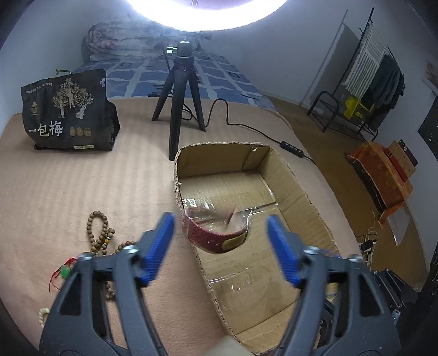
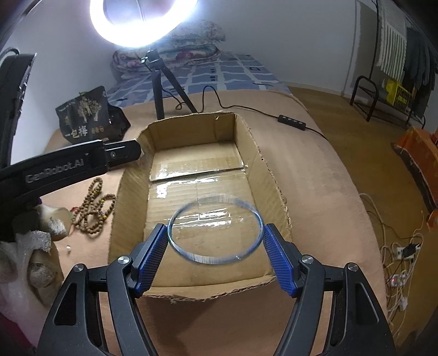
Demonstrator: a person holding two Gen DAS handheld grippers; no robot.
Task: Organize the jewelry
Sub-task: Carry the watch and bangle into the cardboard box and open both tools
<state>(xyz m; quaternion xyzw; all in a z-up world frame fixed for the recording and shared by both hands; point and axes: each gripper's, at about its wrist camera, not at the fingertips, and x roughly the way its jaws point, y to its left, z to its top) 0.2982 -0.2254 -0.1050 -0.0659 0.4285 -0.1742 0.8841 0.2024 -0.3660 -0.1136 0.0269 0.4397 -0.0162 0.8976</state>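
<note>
Blue ribbed pads are being shown, a clear bangle, brown cardboard box, blue-checked bedsheet.

A black snack bag stands near the bed's far left corner. A tripod stands mid-bed, its cable trailing toward the right edge.

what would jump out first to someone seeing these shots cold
The glaring ring light on its tripod at the top. Next, the open cardboard box on the tan blanket, with a clear bangle clamped between the right hand-held gripper pads above it. Left of the box lie wooden prayer beads.
</note>
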